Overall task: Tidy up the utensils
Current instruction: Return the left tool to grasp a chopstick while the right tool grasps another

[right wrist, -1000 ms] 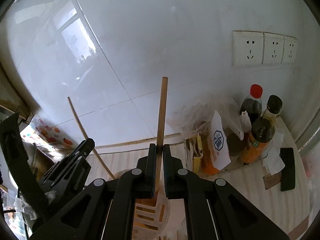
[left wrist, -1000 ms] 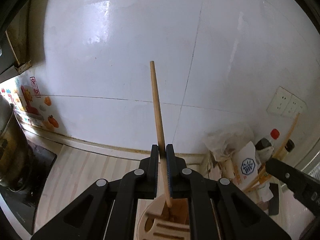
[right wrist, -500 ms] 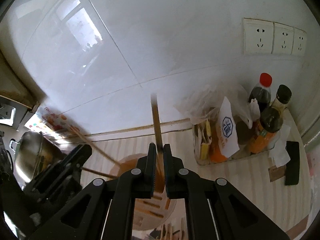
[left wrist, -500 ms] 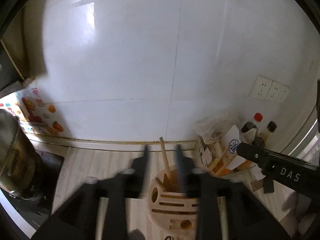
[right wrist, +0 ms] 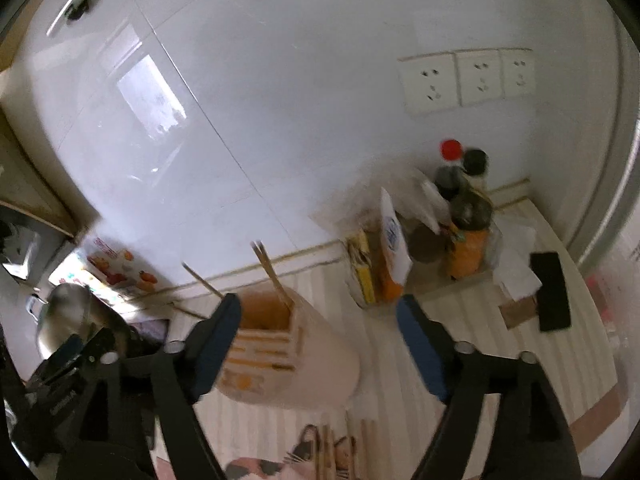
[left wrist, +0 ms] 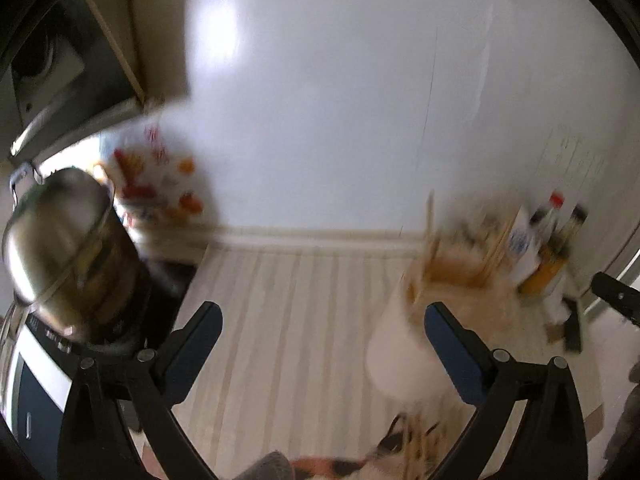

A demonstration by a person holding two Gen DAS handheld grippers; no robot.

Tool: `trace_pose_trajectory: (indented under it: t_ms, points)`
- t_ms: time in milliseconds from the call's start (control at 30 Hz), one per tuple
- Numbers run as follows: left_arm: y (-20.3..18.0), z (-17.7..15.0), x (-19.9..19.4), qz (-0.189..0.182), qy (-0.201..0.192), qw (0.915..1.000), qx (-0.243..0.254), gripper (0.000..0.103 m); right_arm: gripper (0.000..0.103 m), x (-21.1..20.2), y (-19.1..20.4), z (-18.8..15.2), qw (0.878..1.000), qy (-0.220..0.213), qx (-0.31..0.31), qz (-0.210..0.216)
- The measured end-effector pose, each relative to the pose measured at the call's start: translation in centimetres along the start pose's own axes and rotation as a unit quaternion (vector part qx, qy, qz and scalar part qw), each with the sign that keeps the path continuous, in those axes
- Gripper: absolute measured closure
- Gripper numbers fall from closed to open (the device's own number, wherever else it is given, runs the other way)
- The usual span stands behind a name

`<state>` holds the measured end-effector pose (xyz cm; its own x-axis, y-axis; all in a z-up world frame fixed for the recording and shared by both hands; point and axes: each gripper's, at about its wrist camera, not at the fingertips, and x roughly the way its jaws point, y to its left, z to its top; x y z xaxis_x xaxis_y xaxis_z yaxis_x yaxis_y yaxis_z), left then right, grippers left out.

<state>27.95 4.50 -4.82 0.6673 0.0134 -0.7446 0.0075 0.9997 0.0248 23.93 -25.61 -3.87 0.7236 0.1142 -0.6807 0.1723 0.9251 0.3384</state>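
A pale wooden utensil holder (right wrist: 288, 360) stands on the striped counter with several wooden chopsticks (right wrist: 272, 276) upright in its orange-lined top. In the left wrist view the holder (left wrist: 408, 344) is blurred, at the right, beside the right finger. My left gripper (left wrist: 322, 312) has its jaws opening wide over bare counter, with nothing between them. My right gripper (right wrist: 320, 304) hangs above and in front of the holder, jaws also opening, pads touching nothing. More wooden utensils (right wrist: 328, 456) lie at the bottom edge on a patterned cloth.
A steel pot (left wrist: 60, 248) sits on a cooker at the left. Sauce bottles (right wrist: 464, 208), packets (right wrist: 392, 252) and a black flat object (right wrist: 552, 292) crowd the back right corner under wall sockets (right wrist: 468, 80). The tiled wall is close behind the holder.
Both grippers were shut on upright chopsticks; both have let go and opened wide. The chopsticks now stand in the holder. Both grippers have pulled back, the left one swinging left.
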Motion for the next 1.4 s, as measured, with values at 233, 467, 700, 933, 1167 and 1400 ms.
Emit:
trace_pose_trajectory:
  t_ms: [233,467,700,933,1167,1400]
  points:
    - [-1.4,-9.9,7.6,0.023,0.143,0.9891,0.026,0.000,0.016,4.8,-3.1,-7.9,0.995,0.096,-0.003,-0.041]
    - [-3.8,-16.7,12.9,0.018,0.237,0.9695,0.061,0.007,0.061,13.3,-6.3,-18.2,0.963,0.260,-0.001,-0.067]
    - [-7.0,-19.8,15.2,-0.059,0.299,0.9502,0.066,0.042,0.096,15.8,-7.0,-22.5,0.946,0.308,-0.042,-0.094]
    - [-10.9,-20.4,15.7,-0.084,0.304,0.9432,0.104,0.057,0.096,14.8,-10.3,-22.7,0.942,0.308,-0.033,-0.131]
    - [-14.1,-20.5,15.3,-0.076,0.294,0.9425,0.139,0.096,0.096,13.9,-14.0,-22.6,0.941,0.311,-0.014,-0.136]
    - [-9.9,-20.1,15.6,-0.041,0.309,0.9467,0.080,0.098,0.096,14.0,-13.5,-23.0,0.939,0.311,-0.020,-0.145]
